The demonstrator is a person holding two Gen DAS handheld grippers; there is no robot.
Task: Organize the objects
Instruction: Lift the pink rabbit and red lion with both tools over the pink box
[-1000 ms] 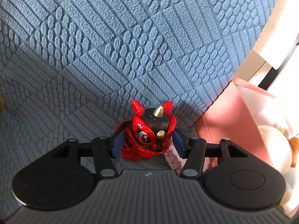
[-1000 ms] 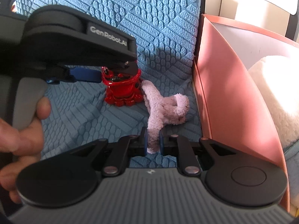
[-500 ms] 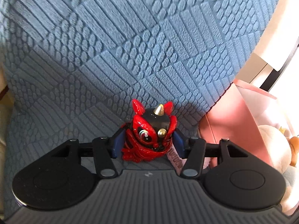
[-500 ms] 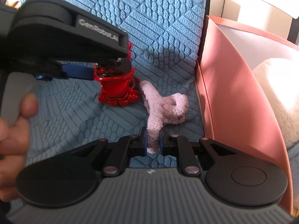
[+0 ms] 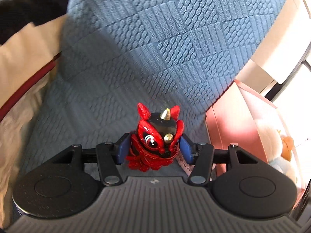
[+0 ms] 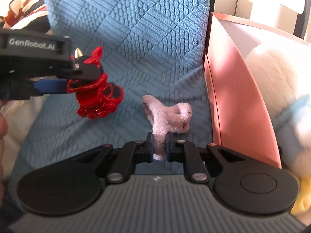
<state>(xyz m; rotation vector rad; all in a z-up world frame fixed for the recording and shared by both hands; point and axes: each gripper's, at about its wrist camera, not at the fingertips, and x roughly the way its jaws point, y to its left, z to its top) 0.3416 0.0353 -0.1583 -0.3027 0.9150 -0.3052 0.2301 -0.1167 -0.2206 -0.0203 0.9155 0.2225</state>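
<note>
A glossy red and black lion figurine (image 5: pixel 155 141) with a gold horn is clamped between the blue pads of my left gripper (image 5: pixel 153 151). Seen from the right wrist view, that figurine (image 6: pixel 95 95) hangs in the air above the blue textured seat, held by the left gripper (image 6: pixel 68 81). My right gripper (image 6: pixel 159 147) is shut on the limb of a small pink plush toy (image 6: pixel 169 116), whose body hangs forward just above the seat.
A pink box (image 6: pixel 239 101) stands at the right against the seat, with a large white plush (image 6: pixel 278 89) inside it. The blue patterned cushion (image 5: pixel 165 44) fills the background. Beige and dark striped fabric (image 5: pixel 25 44) lies at the left. A hand (image 6: pixel 3 128) shows at the left edge.
The left gripper has lifted the red figurine off the seat and carried it leftward. The right gripper has raised the pink plush slightly. Beige fabric has come into the left wrist view.
</note>
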